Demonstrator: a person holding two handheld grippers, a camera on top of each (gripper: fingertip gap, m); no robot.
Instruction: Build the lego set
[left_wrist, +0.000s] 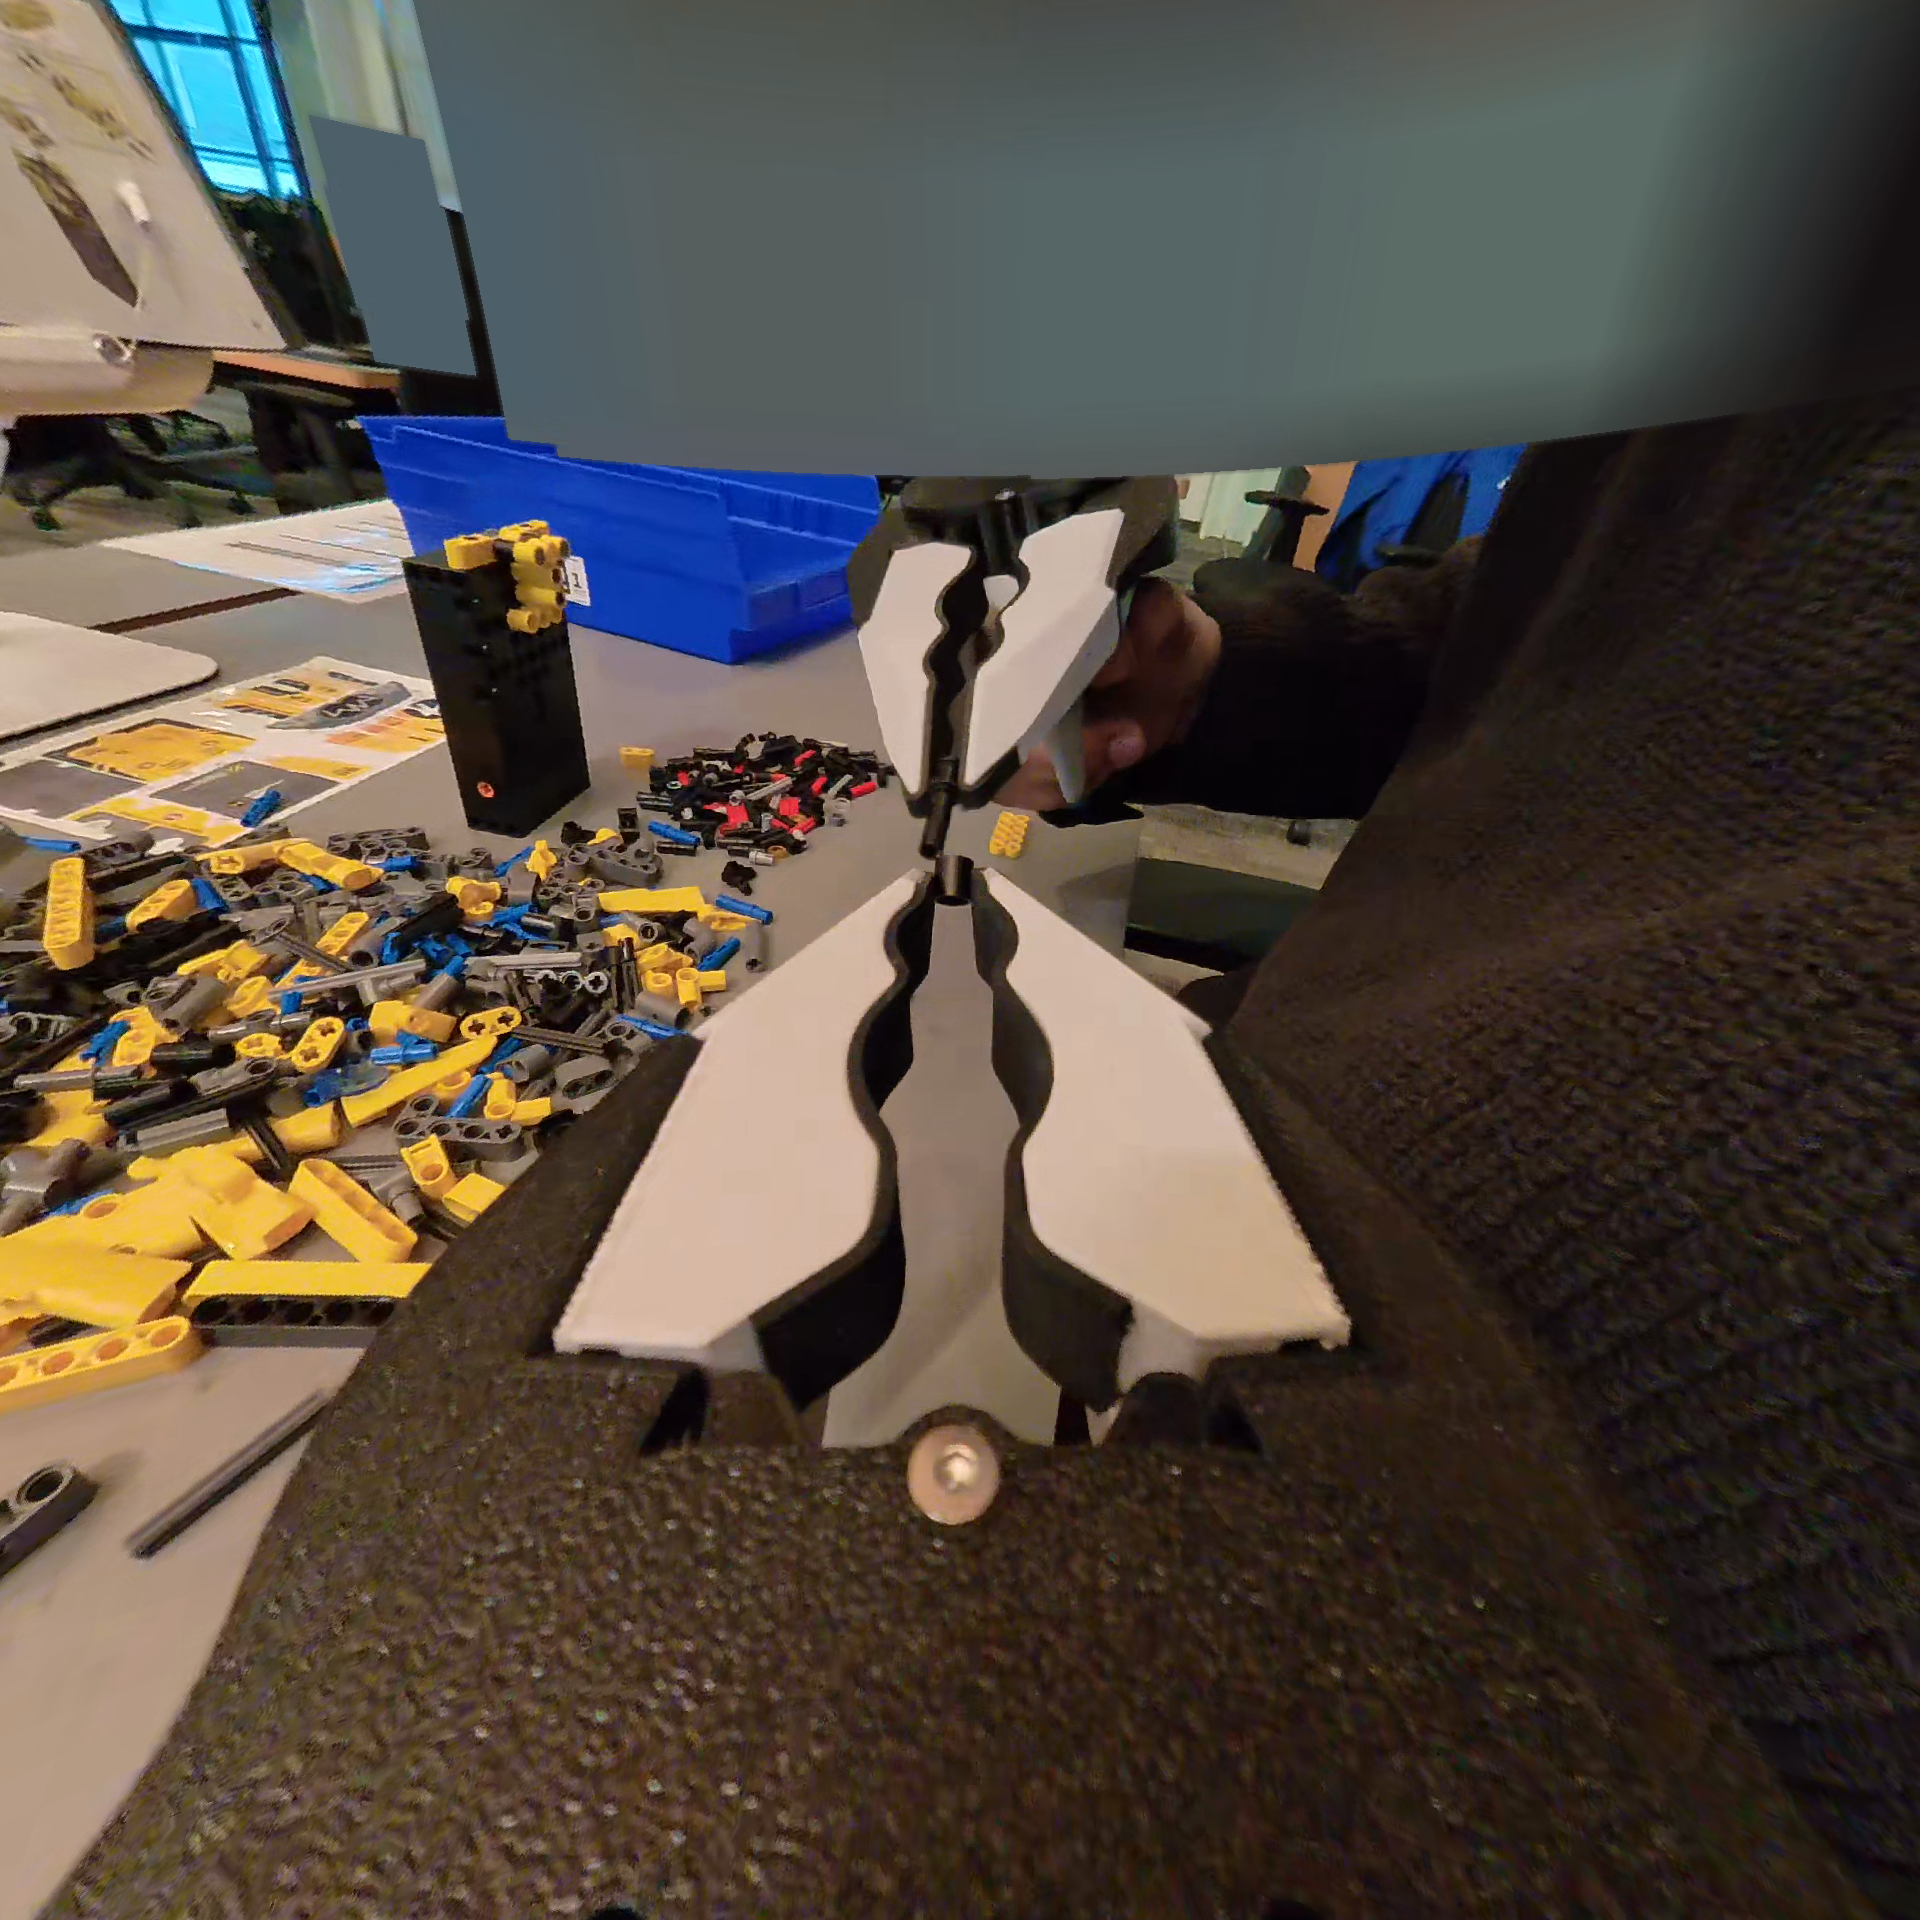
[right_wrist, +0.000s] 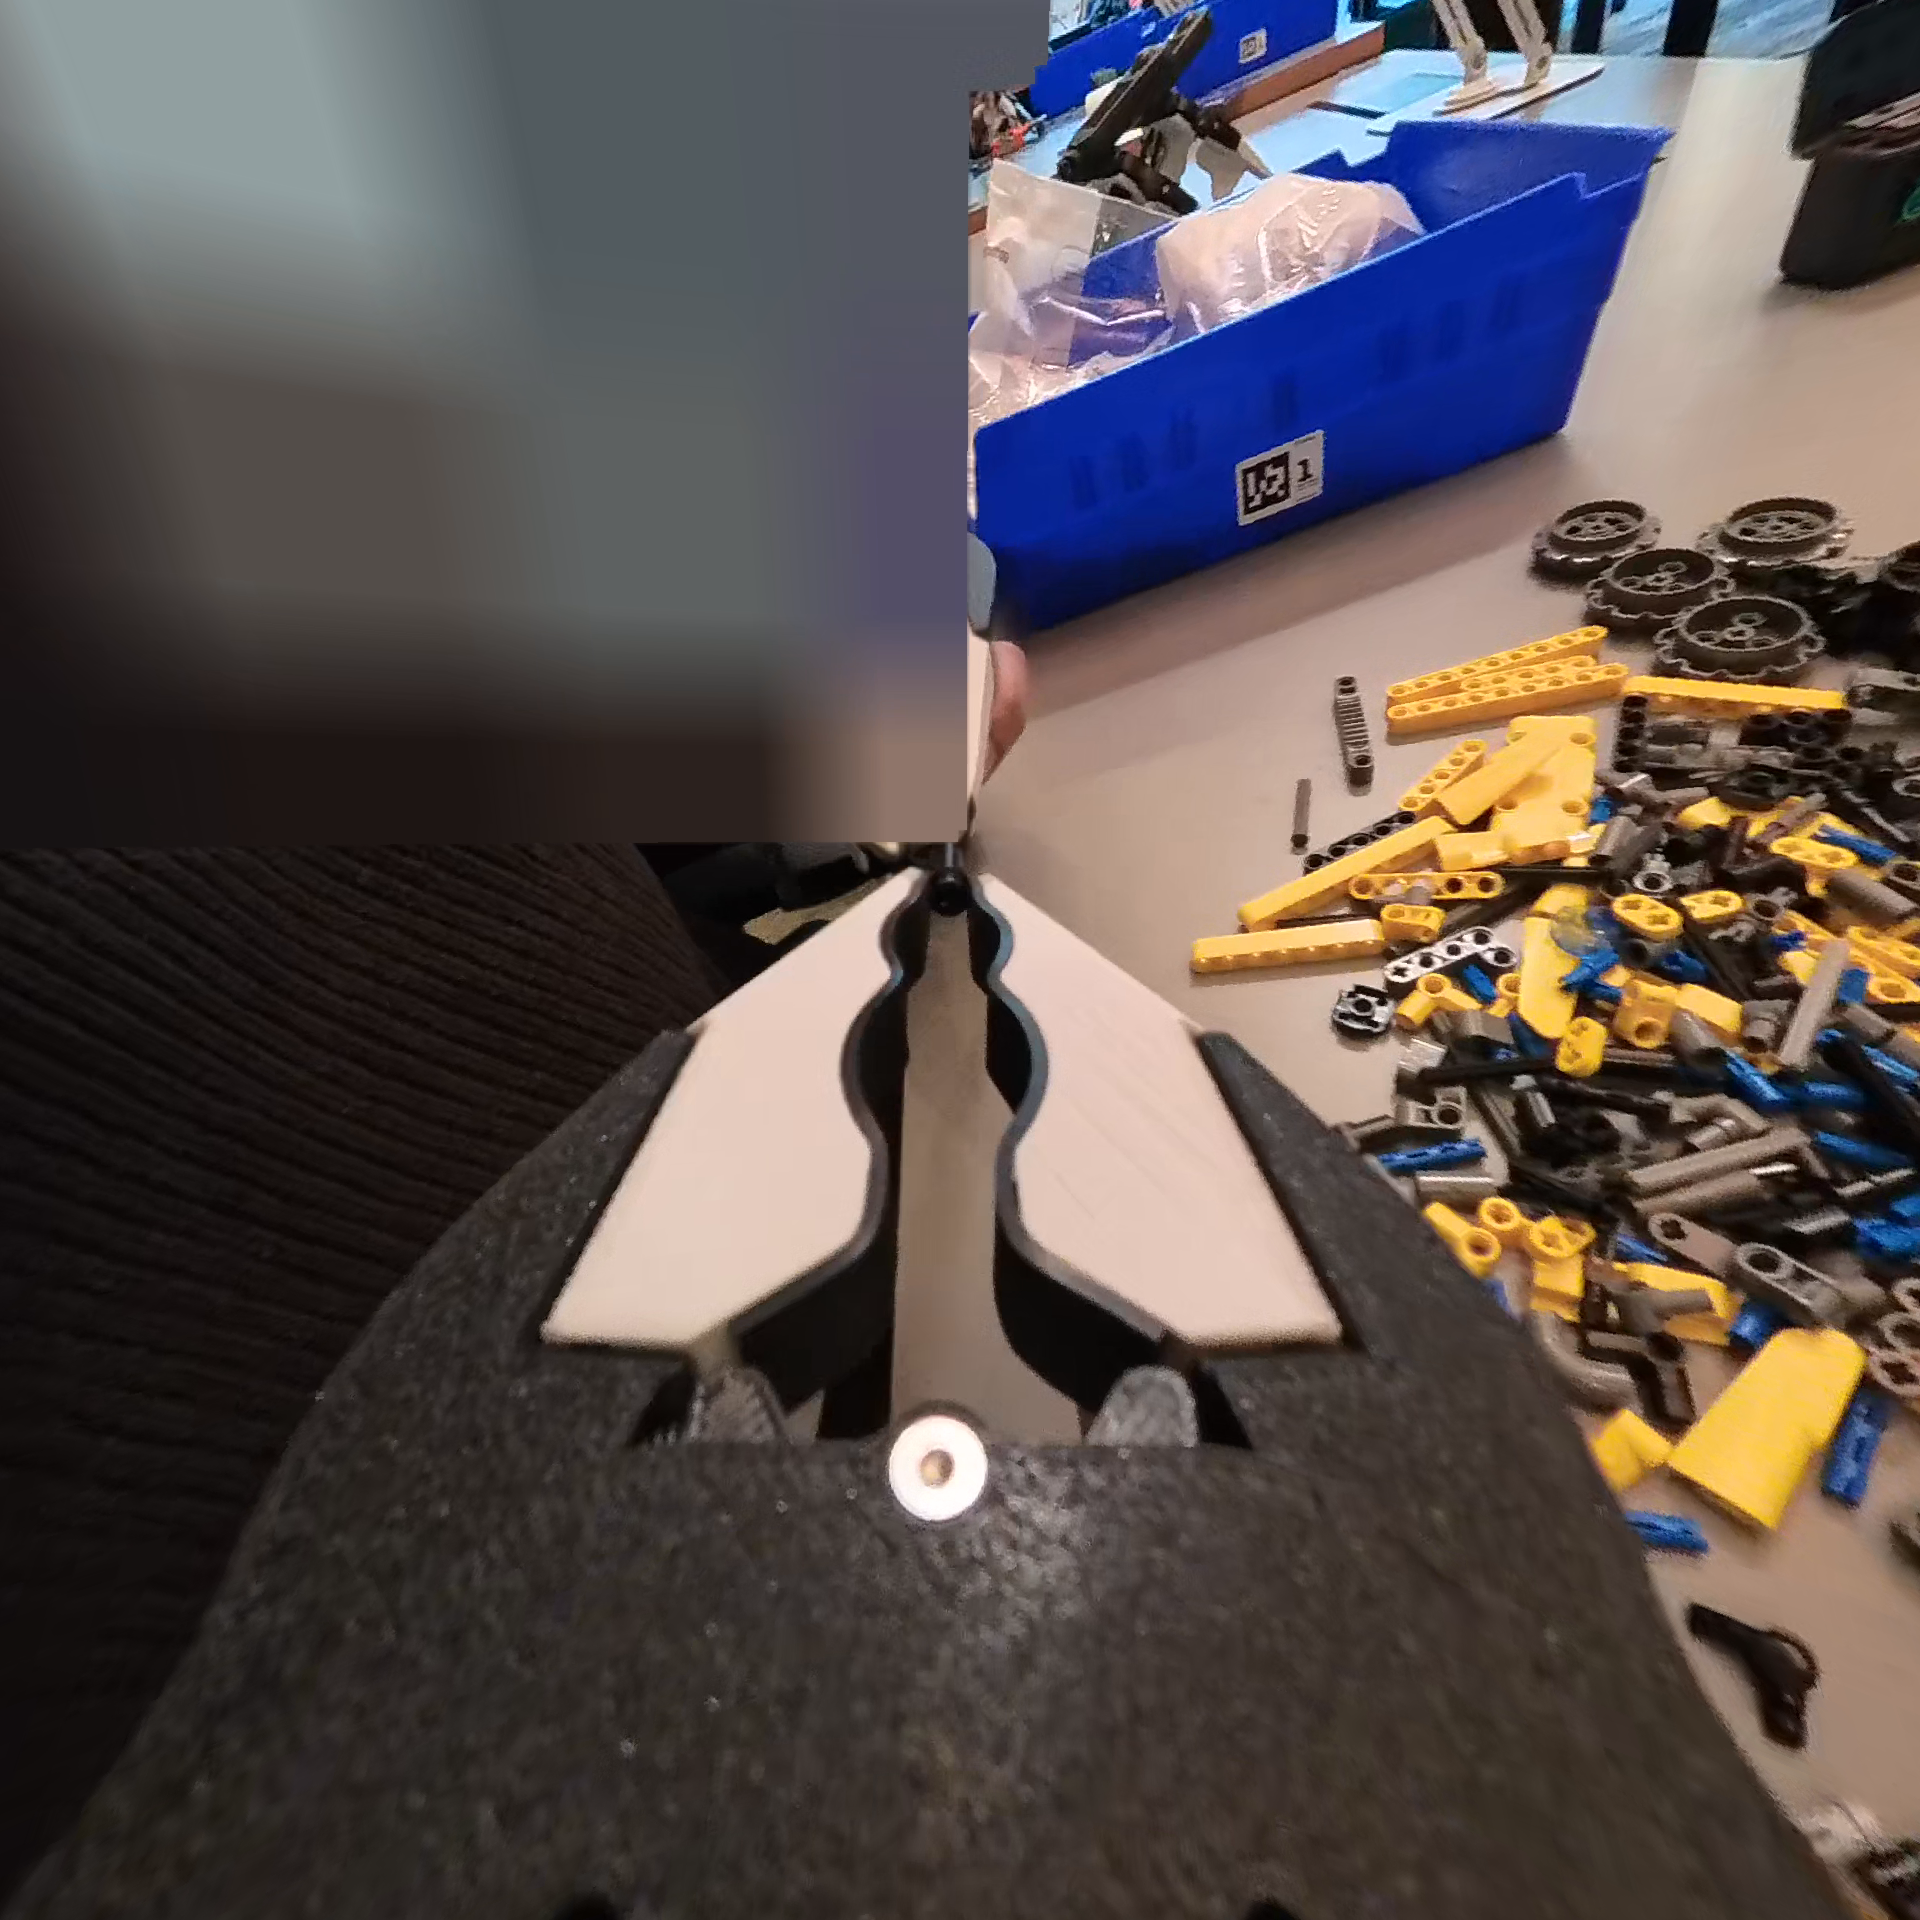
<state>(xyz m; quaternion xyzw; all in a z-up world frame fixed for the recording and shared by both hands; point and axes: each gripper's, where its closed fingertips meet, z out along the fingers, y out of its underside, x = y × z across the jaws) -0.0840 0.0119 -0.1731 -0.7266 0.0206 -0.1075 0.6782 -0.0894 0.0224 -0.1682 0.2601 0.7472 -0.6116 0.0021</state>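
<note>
White-fingered left gripper (left_wrist: 951, 883) was closest to me, tips pinched nearly together on a tiny black connector (left_wrist: 950, 871). Facing it tip to tip was the right gripper (left_wrist: 940, 800), also squeezed tight, on a short black pin (left_wrist: 938, 816); pin and connector were just about touching, held up above the grey table (left_wrist: 727, 727). Off to the side was a messy pile of yellow, blue and grey building pieces (left_wrist: 312, 1039), then a smaller heap of black and red pins (left_wrist: 758, 784), a tall black block with yellow bits on top (left_wrist: 499, 686), and a blue bin (left_wrist: 644, 551) at the back.
</note>
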